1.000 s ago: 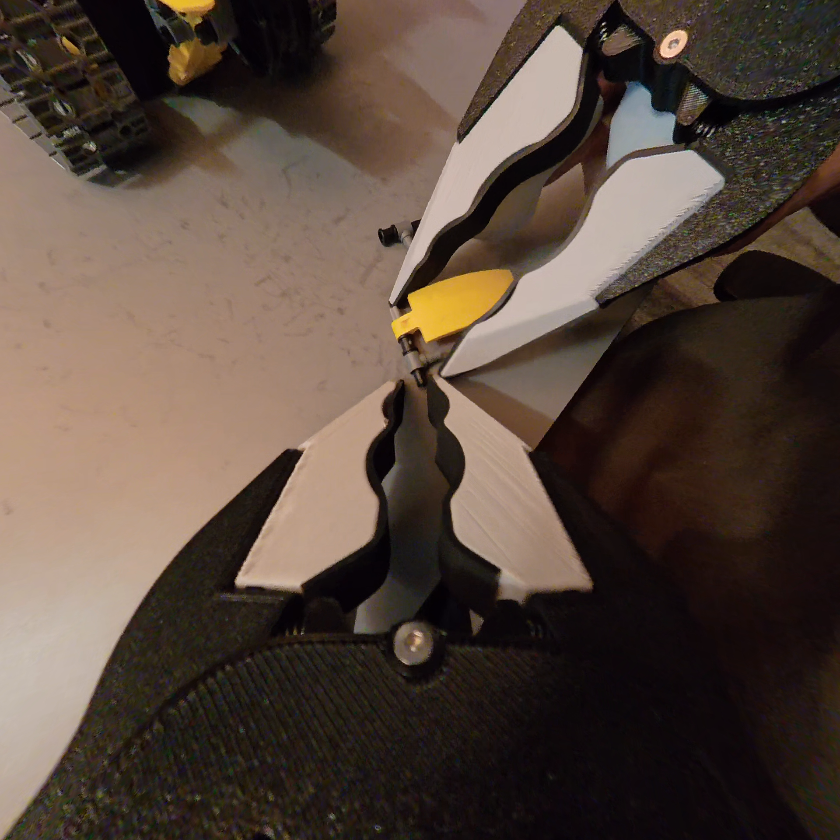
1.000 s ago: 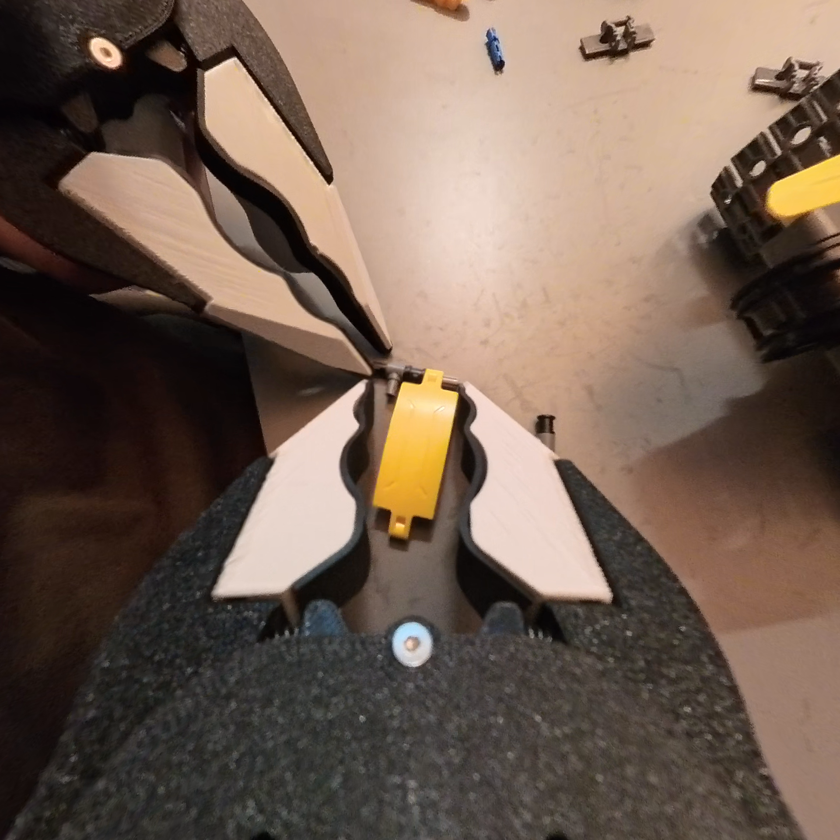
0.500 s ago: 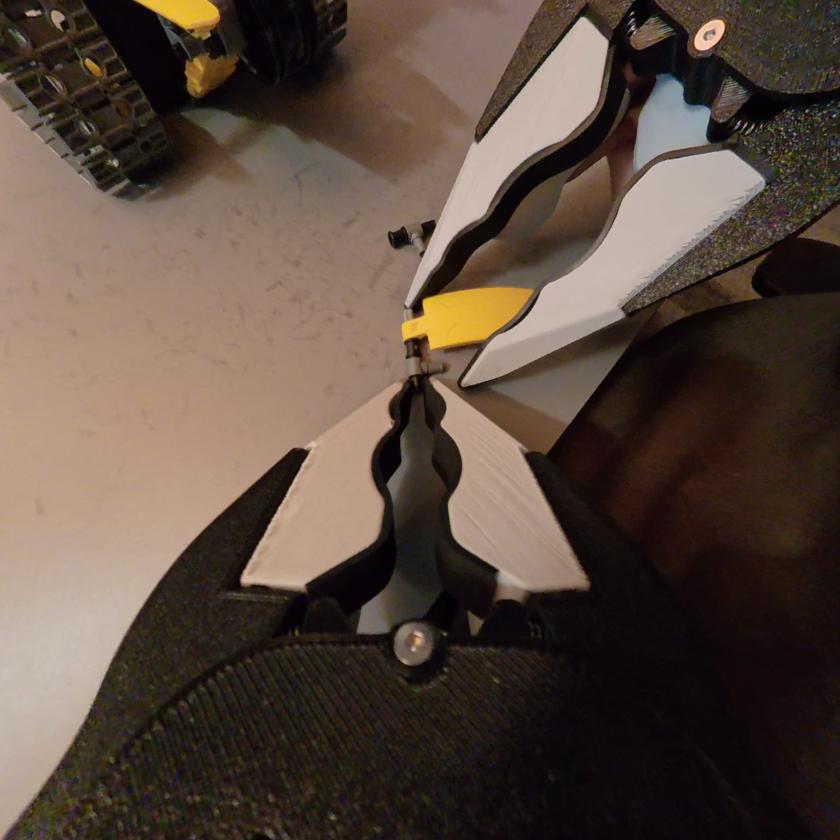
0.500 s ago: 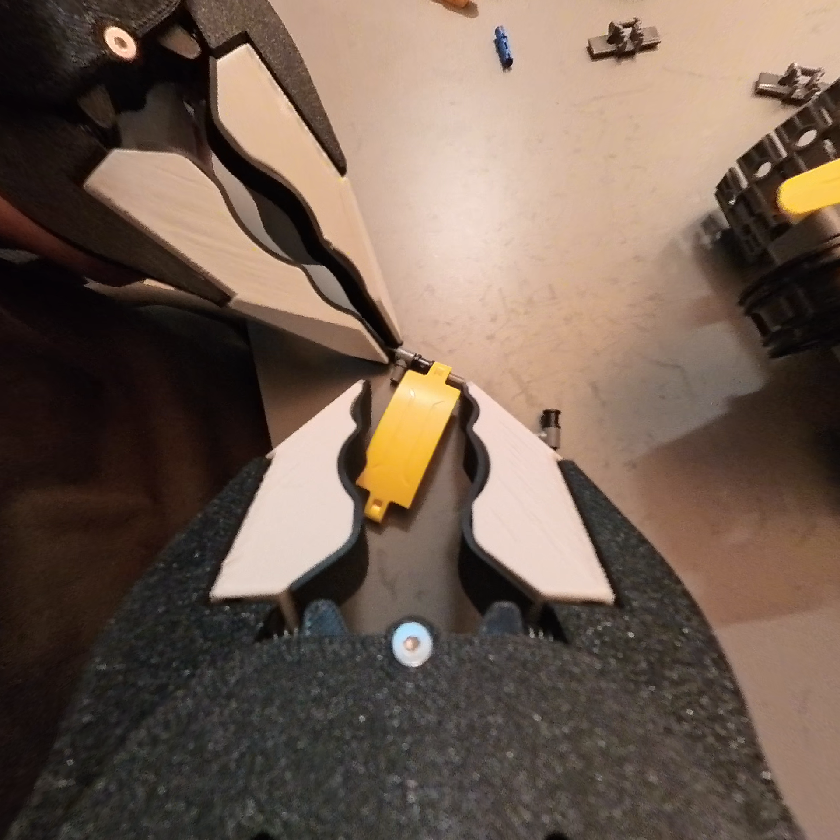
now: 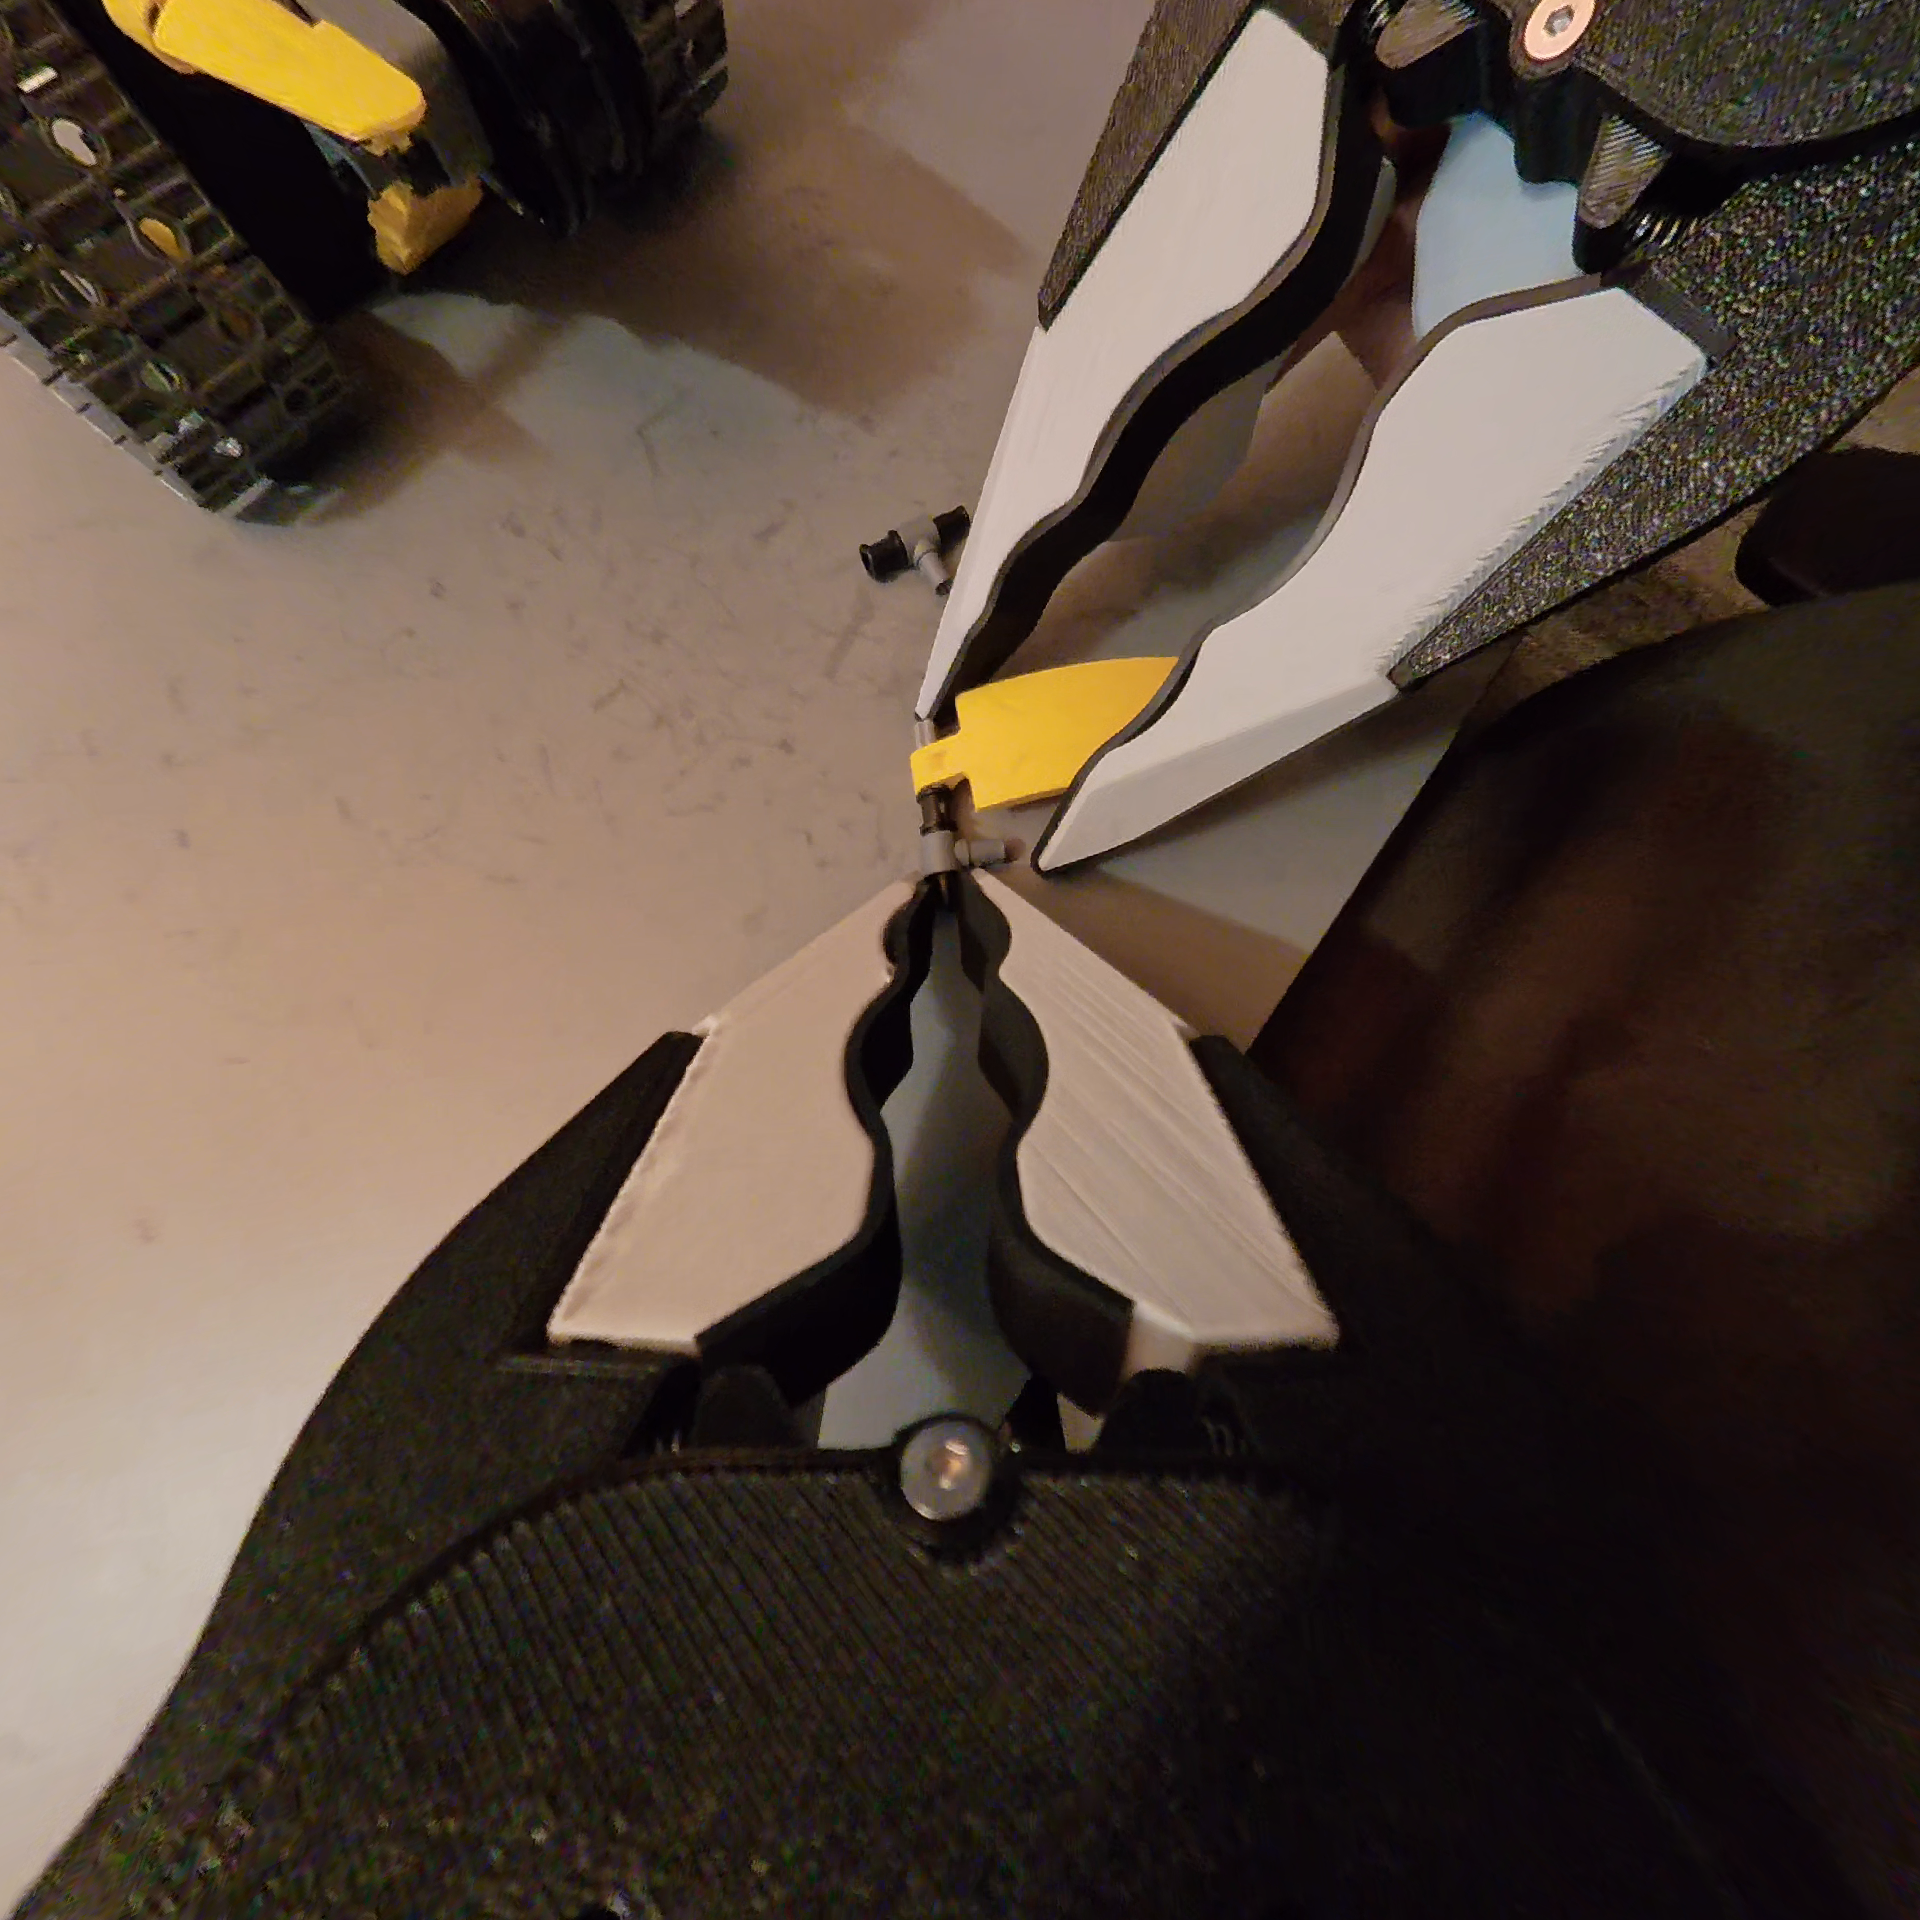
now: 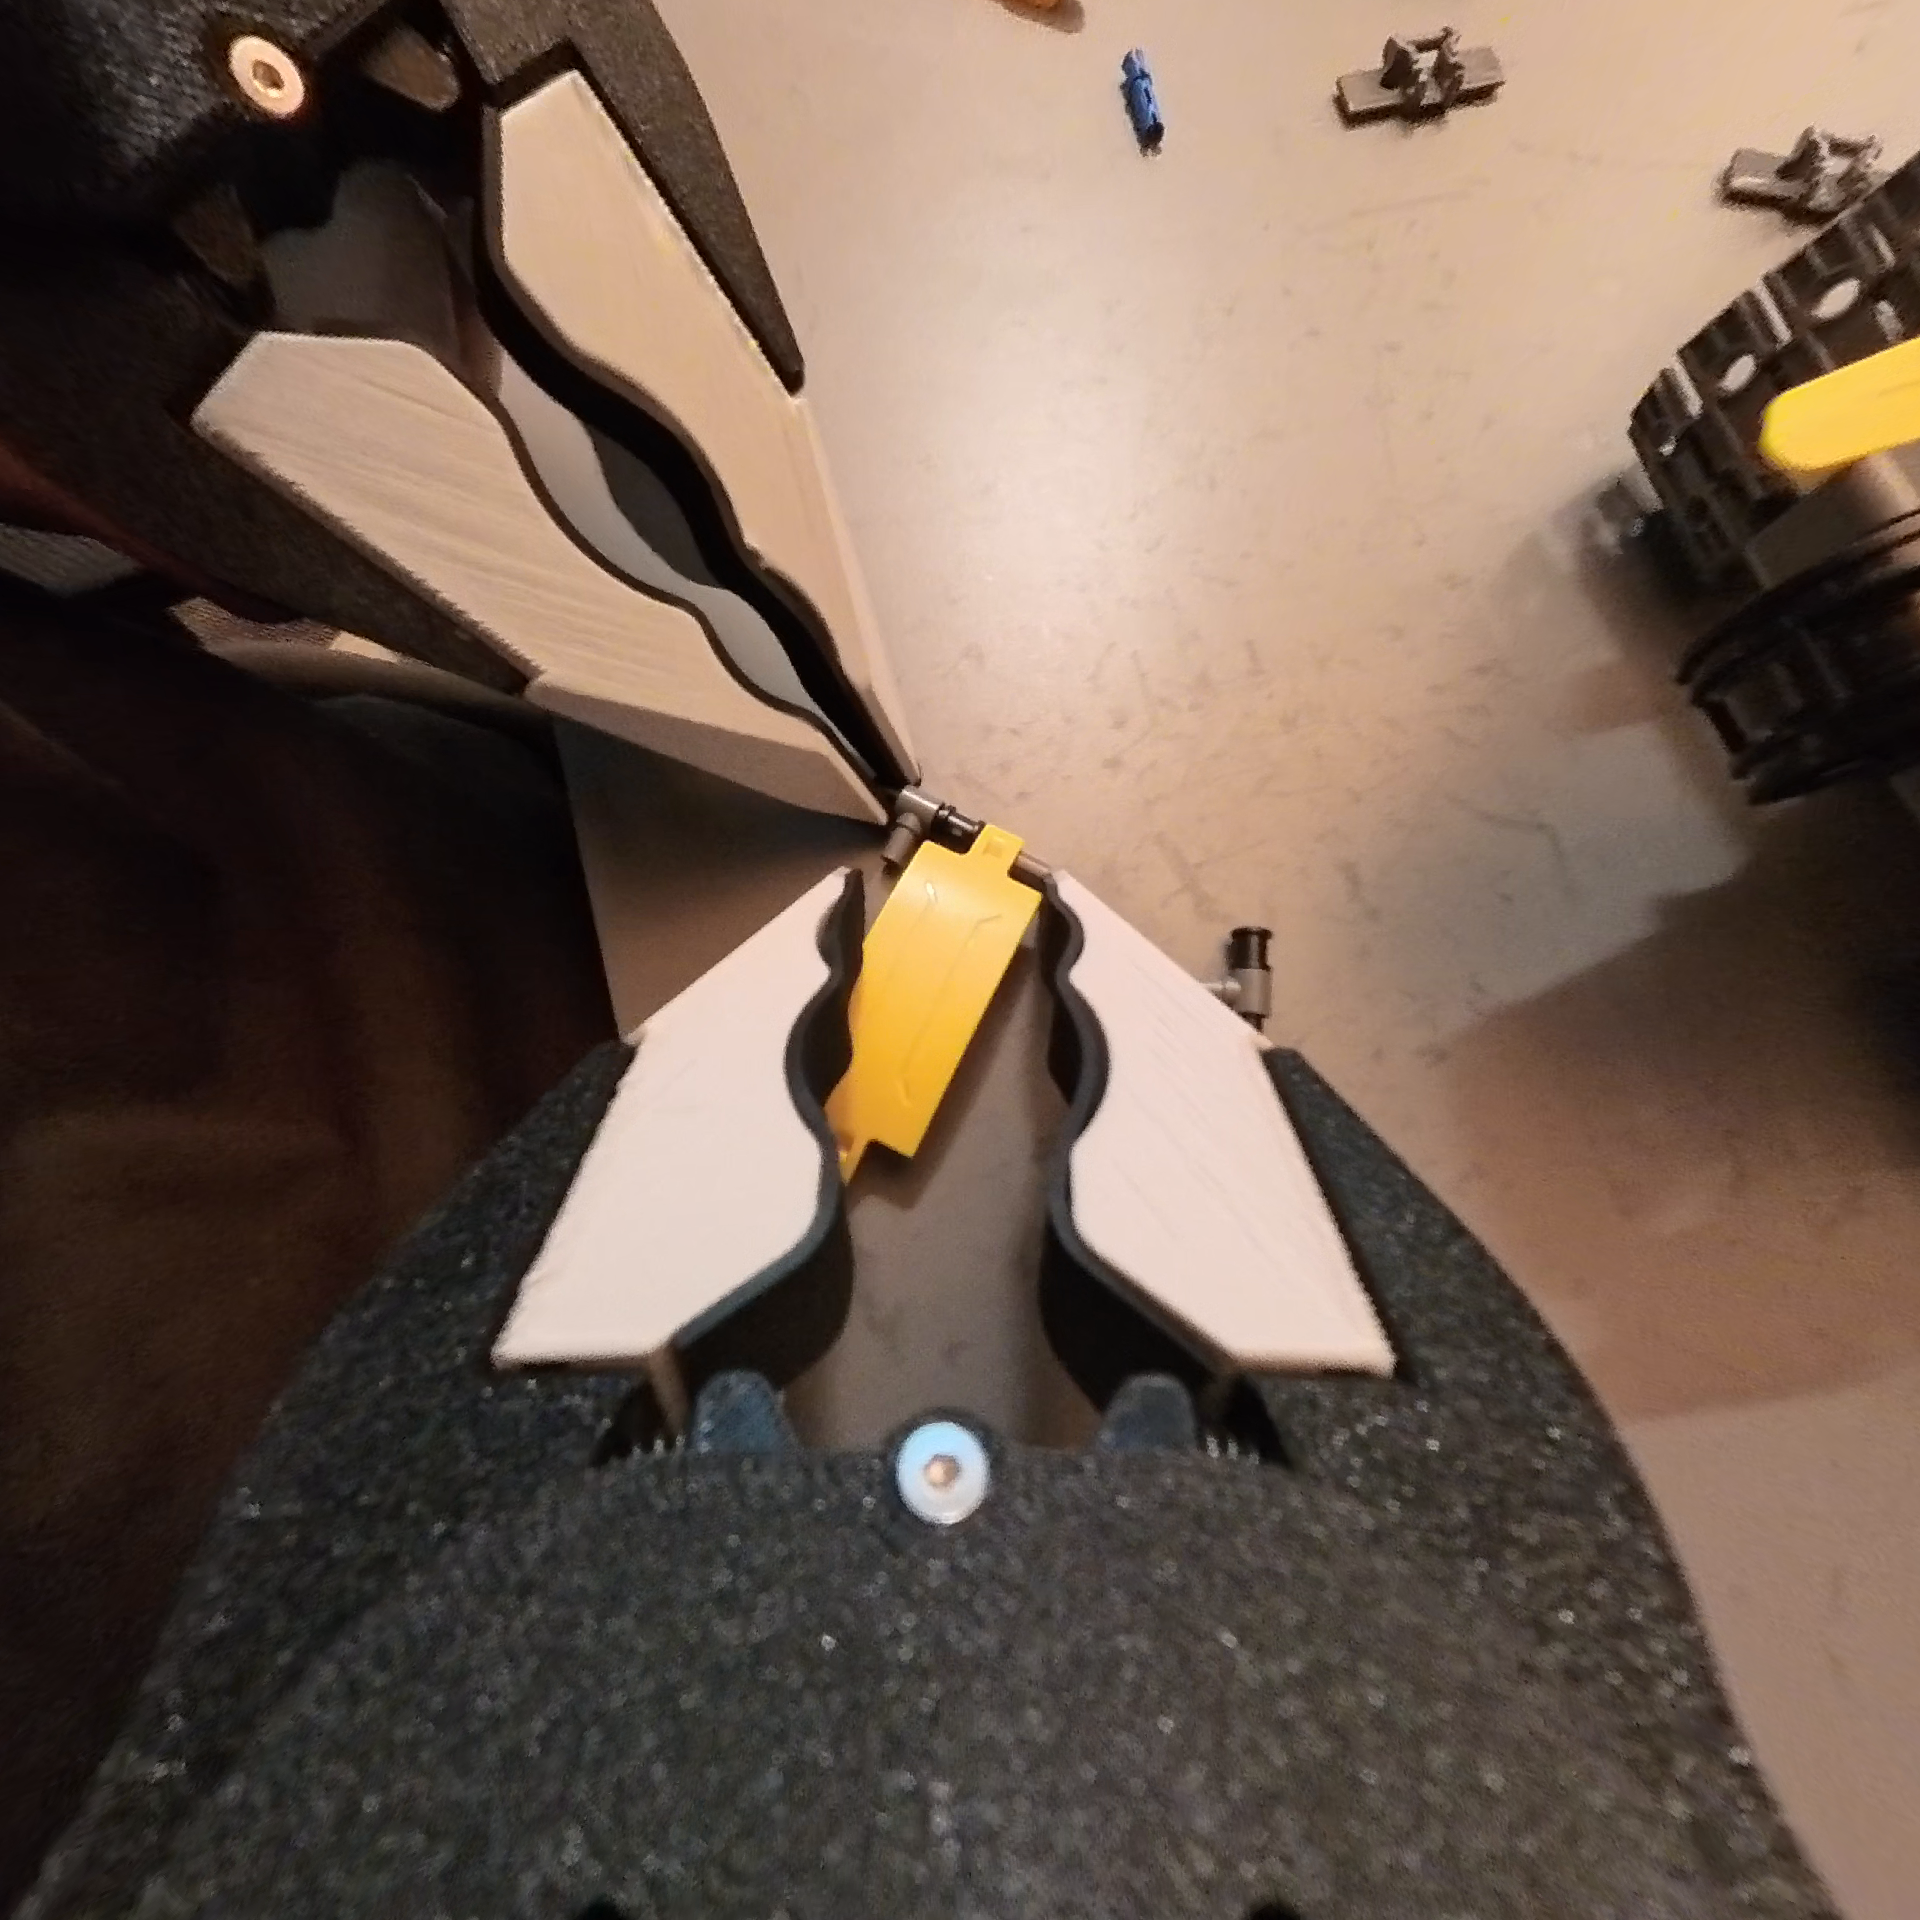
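Panel [image 6: 935, 1013] lengthwise between right gripper [image 6: 951, 883] fingers

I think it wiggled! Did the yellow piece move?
Yes. The yellow piece has tilted: its near end swung left, away from the little grey peg on the table, which stayed put.

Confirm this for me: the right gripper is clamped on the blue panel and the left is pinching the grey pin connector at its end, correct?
Not quite: the panel is yellow, not blue, as the right wrist view shows. The right gripper is clamped on it, and the left gripper is pinching the grey pin connector at its end.
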A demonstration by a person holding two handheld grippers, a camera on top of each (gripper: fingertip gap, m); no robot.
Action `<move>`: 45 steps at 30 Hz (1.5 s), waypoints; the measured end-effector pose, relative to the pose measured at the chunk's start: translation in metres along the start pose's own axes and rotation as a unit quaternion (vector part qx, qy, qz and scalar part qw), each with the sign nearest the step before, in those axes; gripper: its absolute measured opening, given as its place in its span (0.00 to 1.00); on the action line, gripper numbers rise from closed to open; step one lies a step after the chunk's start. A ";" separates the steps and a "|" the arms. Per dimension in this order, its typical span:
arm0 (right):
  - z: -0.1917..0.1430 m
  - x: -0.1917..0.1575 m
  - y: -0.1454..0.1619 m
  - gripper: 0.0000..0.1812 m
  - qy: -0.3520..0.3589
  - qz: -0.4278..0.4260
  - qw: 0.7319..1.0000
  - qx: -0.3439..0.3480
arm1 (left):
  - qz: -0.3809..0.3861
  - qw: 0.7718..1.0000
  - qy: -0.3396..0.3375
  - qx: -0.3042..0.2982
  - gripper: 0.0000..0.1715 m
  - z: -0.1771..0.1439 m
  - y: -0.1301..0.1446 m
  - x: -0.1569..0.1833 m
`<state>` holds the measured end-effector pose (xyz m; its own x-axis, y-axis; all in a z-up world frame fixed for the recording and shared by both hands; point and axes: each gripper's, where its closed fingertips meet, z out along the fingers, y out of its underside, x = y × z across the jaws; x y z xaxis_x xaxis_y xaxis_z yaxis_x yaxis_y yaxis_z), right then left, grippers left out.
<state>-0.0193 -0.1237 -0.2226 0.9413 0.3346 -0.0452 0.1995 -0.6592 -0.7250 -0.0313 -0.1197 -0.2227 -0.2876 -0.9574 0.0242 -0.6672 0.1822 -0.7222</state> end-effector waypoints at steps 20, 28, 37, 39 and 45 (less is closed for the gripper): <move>0.001 0.000 0.000 0.17 0.023 -0.052 0.998 -0.008 | -0.003 1.000 -0.002 -0.023 0.00 0.002 -0.003 0.000; 0.001 0.001 0.000 0.18 0.006 -0.035 0.999 -0.003 | -0.002 1.000 0.005 -0.020 0.01 0.001 -0.001 -0.001; -0.007 0.002 0.001 0.23 0.019 -0.039 0.999 0.011 | 0.014 1.000 -0.019 -0.018 0.01 0.002 0.000 -0.008; -0.012 0.005 0.001 0.24 0.022 -0.033 0.999 0.016 | 0.020 0.999 -0.028 -0.019 0.02 0.000 0.001 -0.012; -0.025 0.022 0.003 0.25 0.038 0.002 0.999 0.035 | -0.015 1.000 0.000 0.000 0.08 -0.003 -0.002 -0.014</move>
<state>0.0092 -0.1353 -0.2084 0.9605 0.2784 0.0026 0.1793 -0.6114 -0.7707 -0.0279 -0.1056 -0.2194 -0.2681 -0.9623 0.0460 -0.6758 0.1538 -0.7208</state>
